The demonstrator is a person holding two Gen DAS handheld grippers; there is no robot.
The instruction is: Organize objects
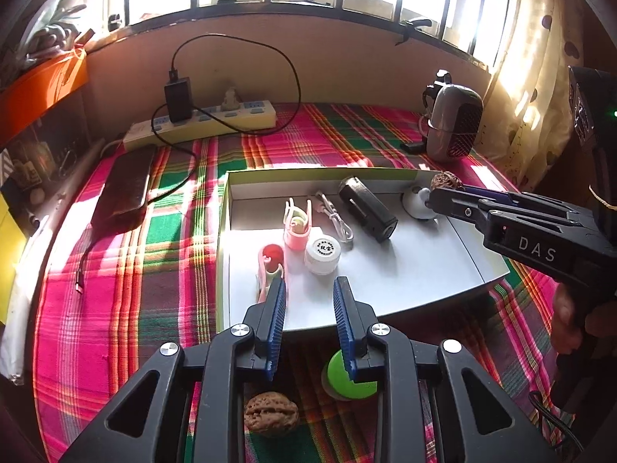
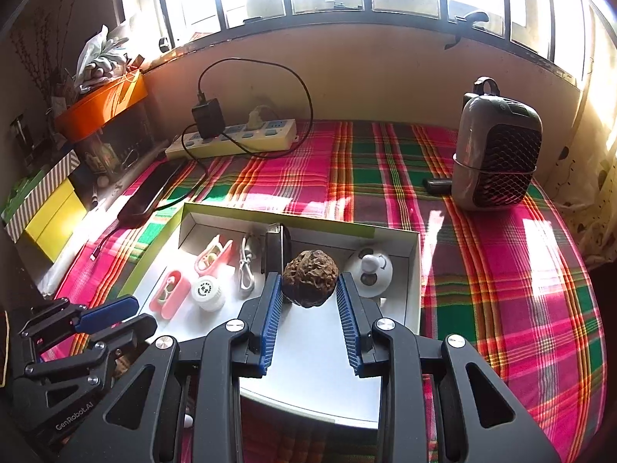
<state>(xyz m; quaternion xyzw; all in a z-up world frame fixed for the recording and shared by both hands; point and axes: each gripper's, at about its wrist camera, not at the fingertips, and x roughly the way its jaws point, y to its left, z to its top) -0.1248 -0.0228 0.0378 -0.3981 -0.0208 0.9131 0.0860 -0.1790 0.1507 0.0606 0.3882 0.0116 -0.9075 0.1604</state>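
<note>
Altogether two walnuts: one (image 2: 310, 283) clamped in right tool (image 2: 308, 293), one (image 1: 272, 413) below empty, parted left tool (image 1: 309, 289).

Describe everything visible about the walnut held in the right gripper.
The walnut is dark brown, roundish, with a deeply wrinkled, woody-looking shell, apparently whole. It is pinched at its sides between the blue ribbed pads of the right gripper, which holds it in the air above the white box, near the box's right end. Only the pads touch it. A paler second walnut lies on the cloth.
</note>
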